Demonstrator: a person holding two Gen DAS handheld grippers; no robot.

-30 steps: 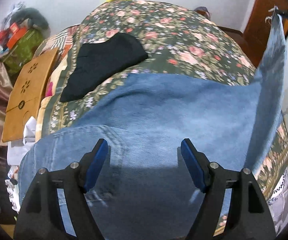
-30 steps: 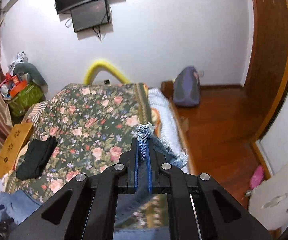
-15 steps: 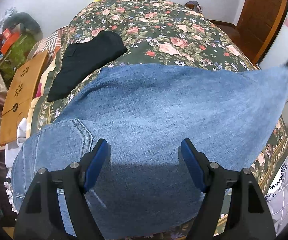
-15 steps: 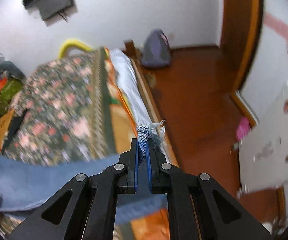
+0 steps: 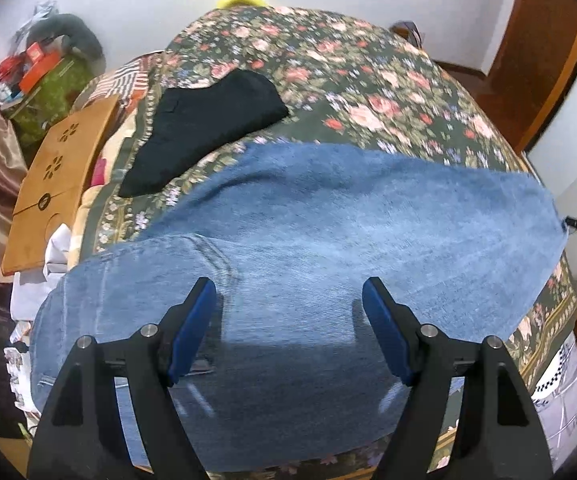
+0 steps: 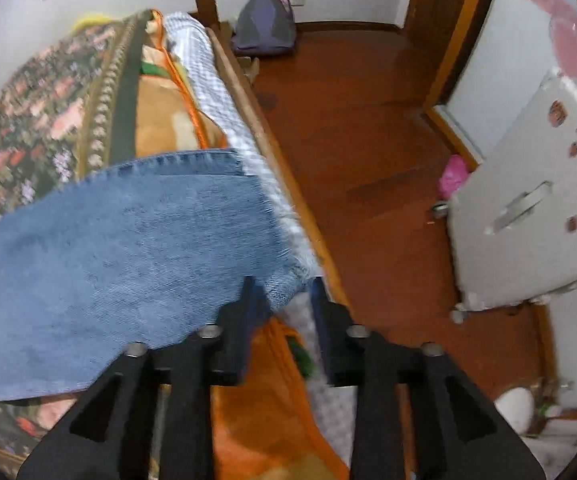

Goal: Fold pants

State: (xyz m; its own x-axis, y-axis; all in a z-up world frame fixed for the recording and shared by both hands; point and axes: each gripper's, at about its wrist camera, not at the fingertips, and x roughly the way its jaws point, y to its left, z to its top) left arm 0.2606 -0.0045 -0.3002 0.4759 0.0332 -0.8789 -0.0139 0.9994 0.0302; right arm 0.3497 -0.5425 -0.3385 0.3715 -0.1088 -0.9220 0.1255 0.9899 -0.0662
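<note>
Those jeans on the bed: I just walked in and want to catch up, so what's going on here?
A person with a handheld gripper in each hand is folding blue jeans laid across the floral bedspread. The right gripper is opening at the frayed leg hem, letting it go at the bed's edge. The left gripper hovers open over the waist end, gripping nothing. A folded black garment lies farther up the bed.

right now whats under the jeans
The jeans lie on the floral bedspread, which shows around them. Anything beneath the denim is covered.
</note>
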